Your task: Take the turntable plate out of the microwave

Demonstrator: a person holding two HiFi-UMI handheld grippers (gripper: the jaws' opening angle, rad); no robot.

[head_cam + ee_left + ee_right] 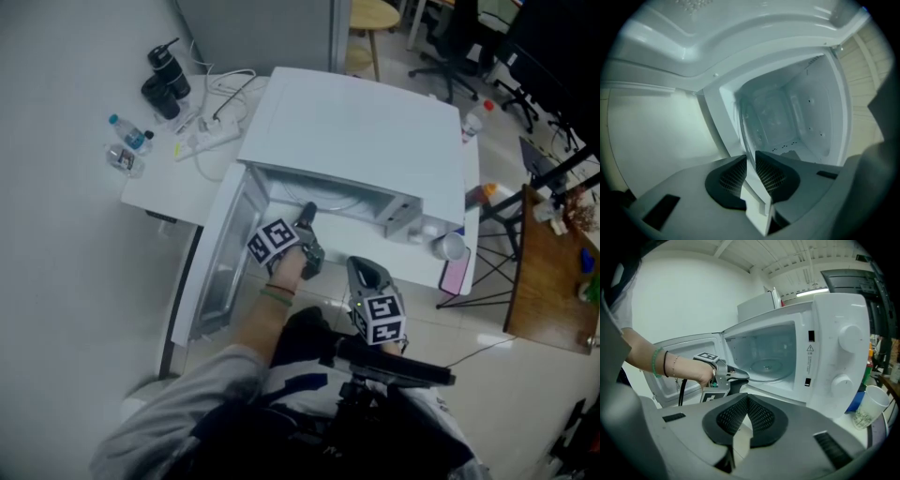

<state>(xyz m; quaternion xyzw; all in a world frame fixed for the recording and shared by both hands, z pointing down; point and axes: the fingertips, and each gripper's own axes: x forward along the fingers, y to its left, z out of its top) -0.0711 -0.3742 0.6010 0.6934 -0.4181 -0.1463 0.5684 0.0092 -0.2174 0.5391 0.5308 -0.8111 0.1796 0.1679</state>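
Observation:
The white microwave (356,122) stands on a white table with its door (225,253) swung open to the left. The clear glass turntable plate (768,366) lies on the cavity floor. My left gripper (307,217) reaches into the opening at the plate's front edge. In the left gripper view, which is rolled, the plate (764,117) shows as a glassy disc. Its rim runs into the narrow gap between my left gripper's (751,157) jaws, which are shut on it. My right gripper (747,399) hangs back in front of the microwave (834,343), shut and empty, also visible in the head view (359,267).
A plastic cup (869,404) stands right of the microwave beside a pink object (457,274). Water bottles (131,141), a black flask (167,75) and a power strip (211,139) lie at the table's far left. A wooden desk (553,281) is to the right.

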